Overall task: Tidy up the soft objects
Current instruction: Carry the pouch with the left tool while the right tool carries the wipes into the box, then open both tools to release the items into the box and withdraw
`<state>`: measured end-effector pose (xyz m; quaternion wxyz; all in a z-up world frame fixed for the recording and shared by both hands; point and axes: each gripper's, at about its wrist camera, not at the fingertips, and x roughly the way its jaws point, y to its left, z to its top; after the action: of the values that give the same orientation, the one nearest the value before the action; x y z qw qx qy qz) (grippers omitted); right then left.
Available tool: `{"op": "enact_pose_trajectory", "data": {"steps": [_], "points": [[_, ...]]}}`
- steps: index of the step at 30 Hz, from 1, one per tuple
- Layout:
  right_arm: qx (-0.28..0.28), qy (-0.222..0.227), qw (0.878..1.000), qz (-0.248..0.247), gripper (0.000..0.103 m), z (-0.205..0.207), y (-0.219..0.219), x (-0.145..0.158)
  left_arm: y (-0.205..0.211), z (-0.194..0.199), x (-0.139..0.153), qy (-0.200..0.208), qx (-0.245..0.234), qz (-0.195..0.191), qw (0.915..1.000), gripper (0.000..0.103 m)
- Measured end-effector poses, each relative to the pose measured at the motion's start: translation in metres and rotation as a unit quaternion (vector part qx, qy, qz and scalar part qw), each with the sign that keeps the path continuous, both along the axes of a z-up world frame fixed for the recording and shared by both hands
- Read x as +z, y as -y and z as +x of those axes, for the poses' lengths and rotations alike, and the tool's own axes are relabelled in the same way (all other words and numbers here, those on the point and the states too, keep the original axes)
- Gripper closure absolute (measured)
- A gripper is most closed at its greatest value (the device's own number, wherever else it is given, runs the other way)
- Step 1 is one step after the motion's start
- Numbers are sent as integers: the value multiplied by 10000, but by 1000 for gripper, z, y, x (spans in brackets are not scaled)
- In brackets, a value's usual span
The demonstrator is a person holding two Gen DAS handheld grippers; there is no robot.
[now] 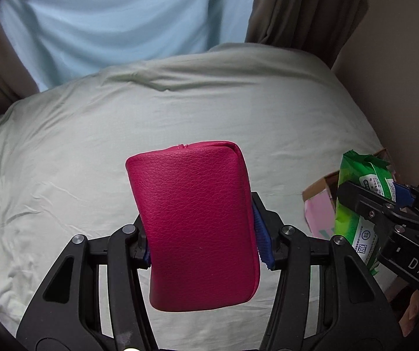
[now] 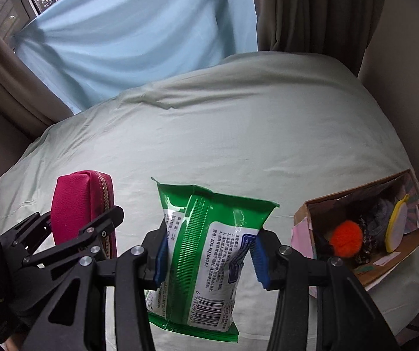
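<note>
My left gripper (image 1: 206, 239) is shut on a magenta leather pouch (image 1: 194, 222), held upright above the bed; it also shows in the right wrist view (image 2: 77, 204). My right gripper (image 2: 208, 256) is shut on a green wet-wipes pack (image 2: 209, 251), held above the bed; the pack also shows in the left wrist view (image 1: 358, 204). An open cardboard box (image 2: 396, 266) lies on the bed to the right, holding an orange pompom (image 2: 347, 238), dark fabric items and a yellow-rimmed item (image 2: 396, 225).
A pale green bed sheet (image 2: 238, 134) covers the bed. A light blue curtain (image 2: 136, 35) and brown drapes (image 2: 311, 8) hang behind it. A wall stands at the right. The box (image 1: 320, 204) sits near the bed's right edge.
</note>
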<state>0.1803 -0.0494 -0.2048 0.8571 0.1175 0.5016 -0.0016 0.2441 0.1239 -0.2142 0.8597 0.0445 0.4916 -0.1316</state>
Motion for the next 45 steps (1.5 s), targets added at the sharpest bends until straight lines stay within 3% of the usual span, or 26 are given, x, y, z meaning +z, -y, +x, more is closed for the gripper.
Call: {"op": "enact_pose_trajectory", "data": {"steps": [8,17,28,39,45], "points": [[75,192,9997,-97,60,-30,62,37,57,-44,45,198,188,-170,9995,54],[586,330,9976,-141,60,-41,160,49,156,-79,51,163,732,-389,9964,54],[1026,-136,9946,-88,60,-10,255,-3,266,-75,-12,-515,949,-341,9936,54],[1199,-1030,9874,-116,60,33,293,-100,317,-50,-114,-1356,663,66,9885,54],[1231,-1352,9831,-59,60,46,303,-132,330,-47,-144,-1666,481,225,9846,54]]}}
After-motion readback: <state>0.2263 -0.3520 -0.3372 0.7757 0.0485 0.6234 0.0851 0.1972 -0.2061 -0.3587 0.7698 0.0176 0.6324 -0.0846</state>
